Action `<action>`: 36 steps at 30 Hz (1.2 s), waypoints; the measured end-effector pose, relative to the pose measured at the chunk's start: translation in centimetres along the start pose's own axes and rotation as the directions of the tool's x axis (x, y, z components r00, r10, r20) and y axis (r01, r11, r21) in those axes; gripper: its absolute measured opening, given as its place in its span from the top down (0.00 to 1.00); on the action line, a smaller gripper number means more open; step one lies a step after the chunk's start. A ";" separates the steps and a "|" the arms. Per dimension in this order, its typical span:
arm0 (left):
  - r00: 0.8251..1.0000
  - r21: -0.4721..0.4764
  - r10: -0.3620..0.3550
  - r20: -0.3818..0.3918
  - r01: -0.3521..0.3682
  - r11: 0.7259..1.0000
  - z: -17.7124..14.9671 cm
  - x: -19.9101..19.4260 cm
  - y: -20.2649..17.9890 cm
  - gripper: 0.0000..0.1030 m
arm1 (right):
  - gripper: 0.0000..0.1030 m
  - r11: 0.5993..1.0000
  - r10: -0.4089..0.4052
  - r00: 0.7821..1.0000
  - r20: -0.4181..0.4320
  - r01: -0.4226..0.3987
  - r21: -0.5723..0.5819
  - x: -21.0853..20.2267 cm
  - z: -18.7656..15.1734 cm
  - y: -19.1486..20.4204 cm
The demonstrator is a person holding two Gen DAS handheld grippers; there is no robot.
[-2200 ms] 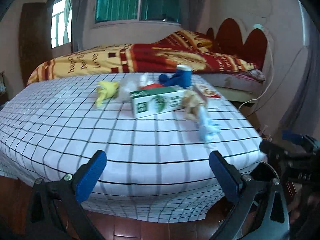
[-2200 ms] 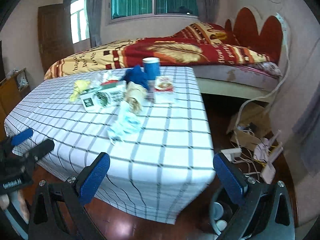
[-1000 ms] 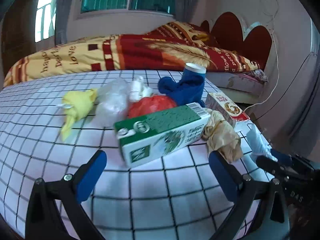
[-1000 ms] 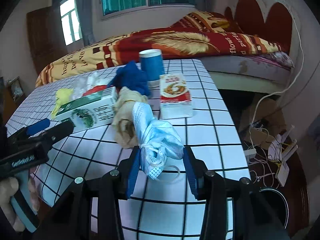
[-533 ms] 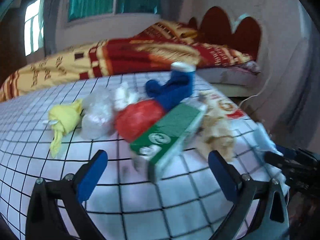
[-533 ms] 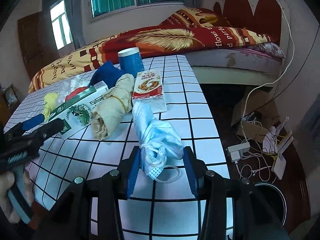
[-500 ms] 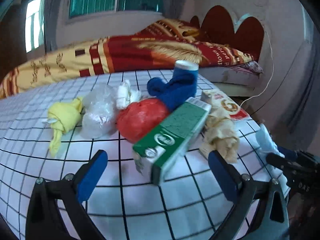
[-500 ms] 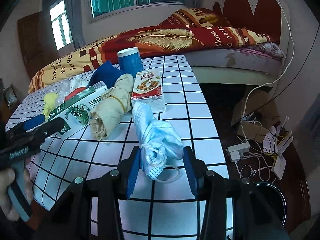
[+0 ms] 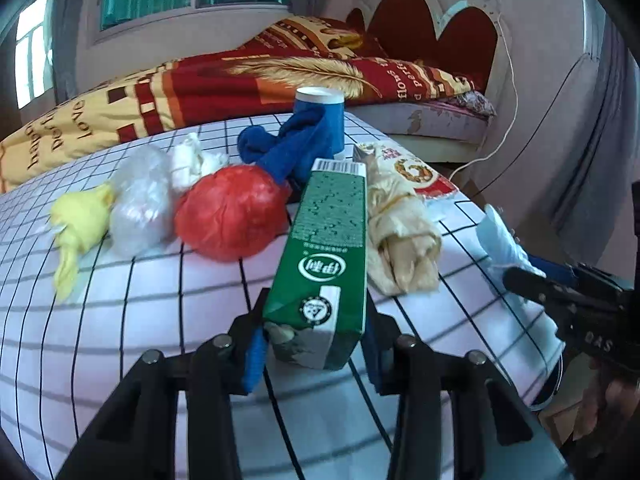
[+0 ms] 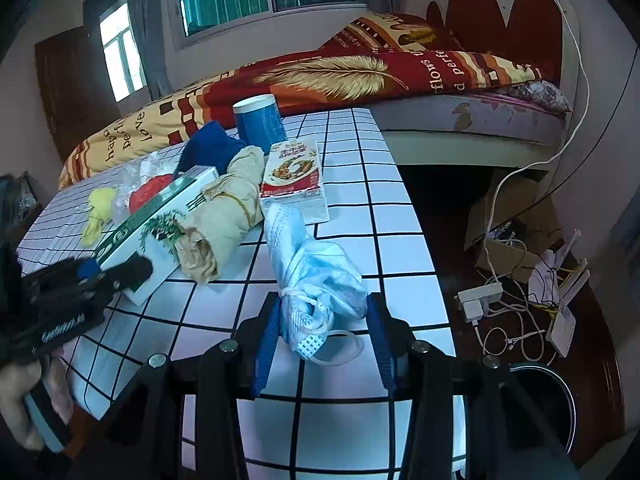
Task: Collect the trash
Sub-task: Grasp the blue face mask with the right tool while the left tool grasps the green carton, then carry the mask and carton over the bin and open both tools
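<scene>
Left wrist view is showing the left hand-held gripper (image 9: 314,350) closing on the near end of the green milk carton (image 9: 326,256) lying on the worktop (image 9: 152,292), a light, stiff, crushable box best clamped across its narrow sides, while the right hand-held gripper (image 10: 324,338) is clenching the soft blue face mask (image 10: 316,280).

Each black hand-held gripper (image 9: 314,354) has 2 angular plastic fingers tipped with blue pads (image 10: 266,340) and silver round screws at the joints. The left hand-held gripper (image 10: 116,272), seen from the side, bears white lettering and a pale blue handle band.
</scene>
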State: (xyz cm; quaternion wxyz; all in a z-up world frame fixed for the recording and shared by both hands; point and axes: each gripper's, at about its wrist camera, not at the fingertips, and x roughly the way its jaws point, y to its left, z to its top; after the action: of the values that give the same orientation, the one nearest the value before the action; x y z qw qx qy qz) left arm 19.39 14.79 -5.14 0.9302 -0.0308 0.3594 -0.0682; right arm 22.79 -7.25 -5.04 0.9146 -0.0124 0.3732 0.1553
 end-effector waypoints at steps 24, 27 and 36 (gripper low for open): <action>0.994 -0.003 0.062 0.085 -0.062 0.998 -1.5 -5.0 -3.2 0.63 | 0.56 0.999 -0.009 0.998 0.055 0.012 -0.048 -6.1 -1.7 -0.7; 0.995 0.018 0.037 0.094 -0.039 0.999 -2.1 -6.0 -4.8 0.63 | 0.56 0.999 -0.025 0.997 0.070 0.027 -0.033 -7.8 -2.5 -2.2; 0.995 0.084 -0.054 0.082 0.048 0.995 -3.3 -6.4 -10.5 0.63 | 0.56 0.998 -0.068 0.994 0.090 0.067 0.012 -11.6 -4.8 -6.7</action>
State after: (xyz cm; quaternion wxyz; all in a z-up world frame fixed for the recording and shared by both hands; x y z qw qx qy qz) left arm 11.38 5.39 -2.17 0.9429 -0.0047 0.3159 -0.1052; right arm 13.72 -17.44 -1.16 0.9353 -0.0139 0.3314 0.1233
